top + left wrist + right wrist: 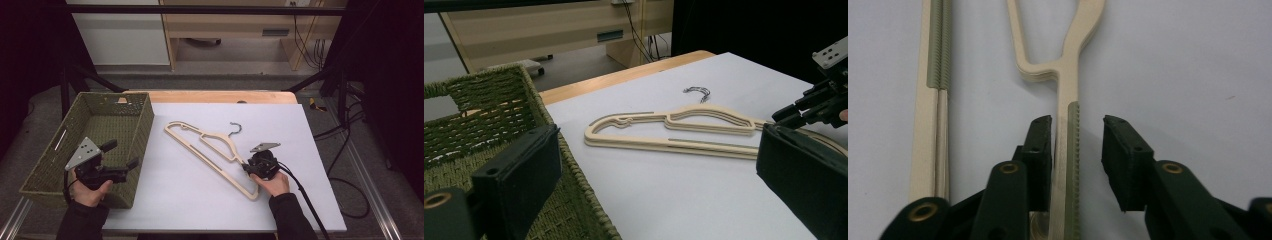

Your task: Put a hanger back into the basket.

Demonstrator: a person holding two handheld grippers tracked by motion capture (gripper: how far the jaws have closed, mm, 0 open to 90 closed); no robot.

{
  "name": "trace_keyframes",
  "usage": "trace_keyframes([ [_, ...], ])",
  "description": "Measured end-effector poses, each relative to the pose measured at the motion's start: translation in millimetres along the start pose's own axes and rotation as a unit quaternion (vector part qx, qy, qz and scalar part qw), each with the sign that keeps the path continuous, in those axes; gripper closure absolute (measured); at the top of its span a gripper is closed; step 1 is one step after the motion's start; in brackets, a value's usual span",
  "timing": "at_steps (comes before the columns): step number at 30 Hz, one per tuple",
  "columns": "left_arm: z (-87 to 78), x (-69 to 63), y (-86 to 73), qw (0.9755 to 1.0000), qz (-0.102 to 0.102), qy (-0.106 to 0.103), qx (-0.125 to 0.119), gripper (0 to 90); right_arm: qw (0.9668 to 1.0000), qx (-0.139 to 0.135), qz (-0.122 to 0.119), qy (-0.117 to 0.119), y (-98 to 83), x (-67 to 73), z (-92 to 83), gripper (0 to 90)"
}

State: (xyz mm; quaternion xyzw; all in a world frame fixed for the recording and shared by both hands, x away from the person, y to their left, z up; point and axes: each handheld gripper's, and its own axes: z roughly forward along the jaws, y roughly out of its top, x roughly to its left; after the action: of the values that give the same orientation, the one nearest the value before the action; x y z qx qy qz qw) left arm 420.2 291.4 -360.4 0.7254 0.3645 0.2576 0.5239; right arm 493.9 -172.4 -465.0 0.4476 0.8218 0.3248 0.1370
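A stack of cream hangers (215, 150) with a metal hook (235, 128) lies flat in the middle of the white board. My right gripper (246, 167) is down at its near right shoulder. In the right gripper view the jaws (1077, 135) straddle one hanger arm (1068, 75): the left pad sits against it, while a gap shows at the right pad. My left gripper (121, 155) hangs open and empty over the right wall of the green woven basket (145, 125). In the left gripper view the hangers (674, 142) lie beyond its wide jaws (659, 175).
The basket (499, 100) stands at the left edge of the white board (300, 130) and looks bare inside. A wooden table edge (215, 96) runs behind the board. Black frame bars and cables flank the table.
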Motion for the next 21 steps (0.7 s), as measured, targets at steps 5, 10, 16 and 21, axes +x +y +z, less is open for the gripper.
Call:
trace_keyframes([
  [5,0.3,-0.5,-0.1,1.0,0.001,-0.001,0.001,4.6,0.9997,0.006,0.007,0.022,-0.3,-2.2,1.6,77.3],
  [10,0.8,-0.6,-0.3,1.0,0.002,-0.002,0.002,4.7,0.9994,0.003,0.021,0.026,0.1,-3.3,1.1,78.9],
  [16,1.0,-0.8,-0.3,1.0,0.002,-0.001,0.002,4.9,0.9995,0.004,0.02,0.024,0.4,-3.4,-0.5,79.3],
  [21,0.7,-1.8,0.3,1.0,0.005,-0.002,0.002,5.1,0.9995,0.001,0.017,0.025,1.0,-4.0,-2.8,79.3],
])
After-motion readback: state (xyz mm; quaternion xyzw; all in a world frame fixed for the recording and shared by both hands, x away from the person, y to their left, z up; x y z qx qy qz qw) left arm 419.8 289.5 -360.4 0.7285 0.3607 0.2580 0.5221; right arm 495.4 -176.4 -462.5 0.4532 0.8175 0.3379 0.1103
